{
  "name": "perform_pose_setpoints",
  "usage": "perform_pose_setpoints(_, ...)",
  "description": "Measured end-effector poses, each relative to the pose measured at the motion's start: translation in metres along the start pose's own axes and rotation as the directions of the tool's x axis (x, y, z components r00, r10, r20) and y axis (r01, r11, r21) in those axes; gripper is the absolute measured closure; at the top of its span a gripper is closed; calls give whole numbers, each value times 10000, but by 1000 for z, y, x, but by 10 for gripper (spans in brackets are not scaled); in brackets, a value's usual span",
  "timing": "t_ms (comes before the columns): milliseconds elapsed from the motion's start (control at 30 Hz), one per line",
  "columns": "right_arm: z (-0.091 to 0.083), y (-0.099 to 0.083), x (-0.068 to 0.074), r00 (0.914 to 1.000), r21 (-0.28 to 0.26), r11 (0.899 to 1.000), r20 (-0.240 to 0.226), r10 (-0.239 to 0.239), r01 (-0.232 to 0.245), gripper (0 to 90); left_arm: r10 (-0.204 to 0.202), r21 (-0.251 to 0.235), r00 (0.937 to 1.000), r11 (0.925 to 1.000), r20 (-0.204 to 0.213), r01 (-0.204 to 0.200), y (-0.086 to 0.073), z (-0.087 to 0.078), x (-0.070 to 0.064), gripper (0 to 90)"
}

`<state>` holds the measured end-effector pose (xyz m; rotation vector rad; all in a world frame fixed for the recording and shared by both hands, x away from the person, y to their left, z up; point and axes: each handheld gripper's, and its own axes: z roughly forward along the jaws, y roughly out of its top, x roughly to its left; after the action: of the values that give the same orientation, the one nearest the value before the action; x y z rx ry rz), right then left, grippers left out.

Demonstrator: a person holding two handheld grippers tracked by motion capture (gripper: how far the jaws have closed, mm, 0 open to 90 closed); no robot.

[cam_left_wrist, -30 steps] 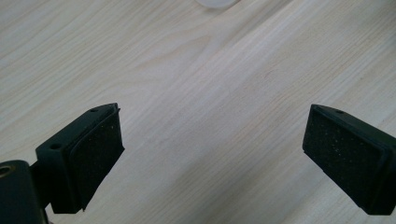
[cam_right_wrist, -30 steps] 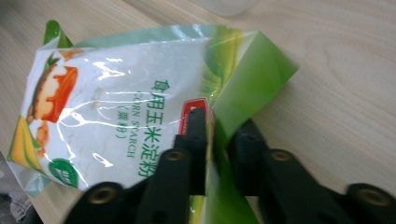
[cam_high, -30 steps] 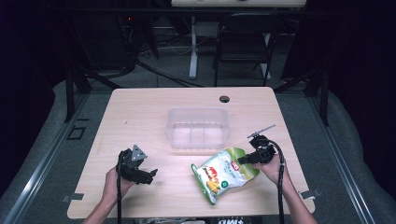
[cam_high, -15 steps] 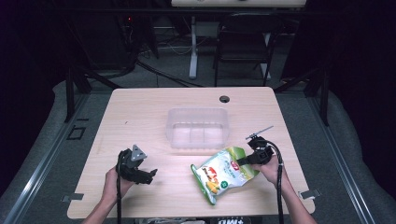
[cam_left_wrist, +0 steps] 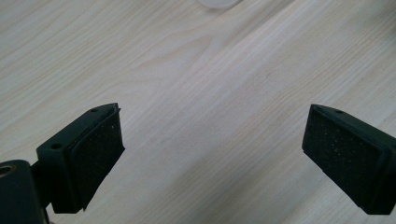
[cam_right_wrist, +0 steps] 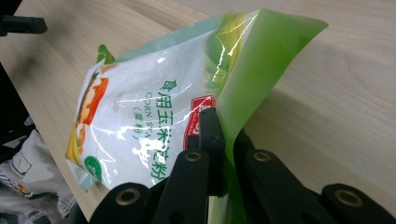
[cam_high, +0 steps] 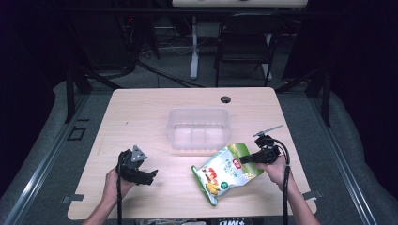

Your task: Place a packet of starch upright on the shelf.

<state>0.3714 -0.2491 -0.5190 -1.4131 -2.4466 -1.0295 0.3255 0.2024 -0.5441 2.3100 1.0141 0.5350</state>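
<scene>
**Right gripper clamps corn starch bag at table's front edge**

The right gripper, held low in a hand reaching in from the bottom right of the high view, has its jaws pinched tight on the upper edge of a green-and-white corn starch bag. The bag lies tilted on the wooden table, just in front of a clear plastic container and near the front edge. In the right gripper view the black jaws meet on the folded green edge of the bag. The left gripper rests in the other hand, well apart at the table's left, jaws spread wide over bare wood and holding nothing.
</scene>
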Motion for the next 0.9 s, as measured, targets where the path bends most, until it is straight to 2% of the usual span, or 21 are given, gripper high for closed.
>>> perform_pose_setpoints(400,-22,1,9,9996,-715,9974,-268,-122,103,900,-23,-22,10000,10000,-4,23,0,0,0,47)
perform_pose_setpoints(700,-28,4,20,9986,-1032,9940,-362,-398,359,900,-86,-40,9999,10000,88,87,-1,0,1,46)
perform_pose_setpoints(900,-32,8,29,9962,-1301,9903,-647,-585,497,900,-108,-35,9999,9999,98,108,-1,0,1,46)
